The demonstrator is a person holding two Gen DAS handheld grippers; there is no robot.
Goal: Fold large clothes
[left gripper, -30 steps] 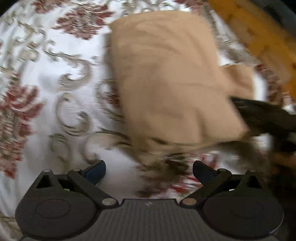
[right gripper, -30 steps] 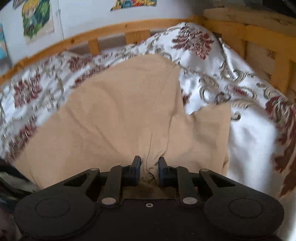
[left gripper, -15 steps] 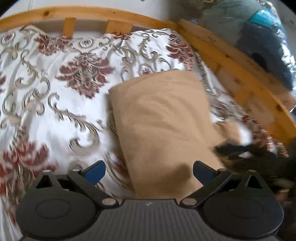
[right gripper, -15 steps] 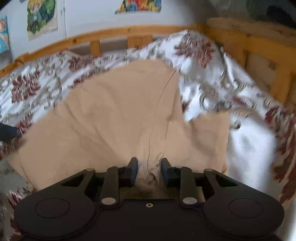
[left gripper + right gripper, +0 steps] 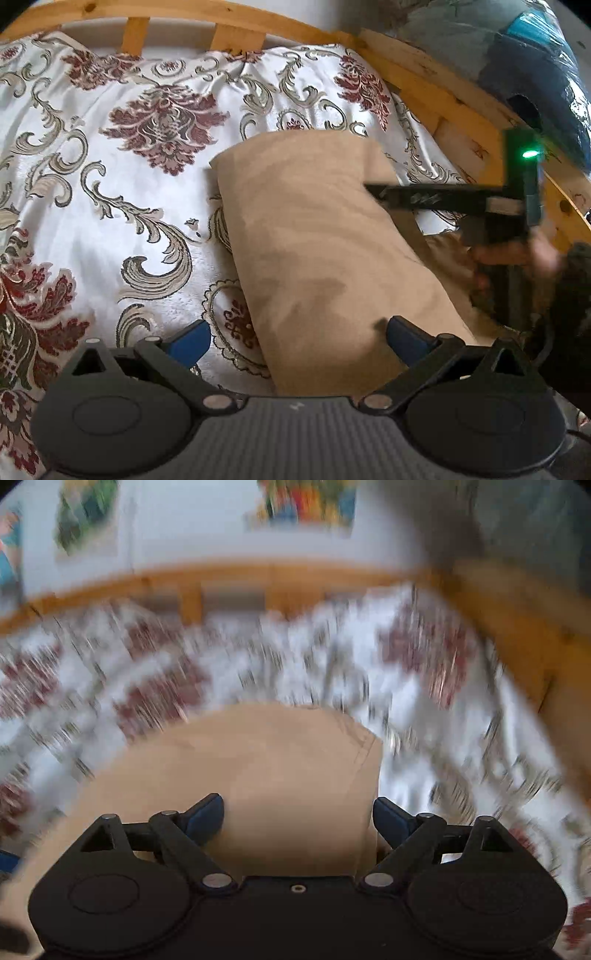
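The tan cloth [image 5: 325,251] lies folded on the bed [image 5: 110,206], near its right side. The right claw [image 5: 298,818] is opening, with cloth below but not pinched; the left claw [image 5: 297,345] is spread wide over the near end. Let go fully, lift away gently, then pat the fold flat.

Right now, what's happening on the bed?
A person with a gripper in each hand is folding a tan garment on a floral bedspread inside a wooden bed frame. The garment lies folded into a narrow rectangle. The right gripper is opening, its fingers wide apart above the cloth with nothing pinched. The left gripper is open over the garment's near end, holding nothing.
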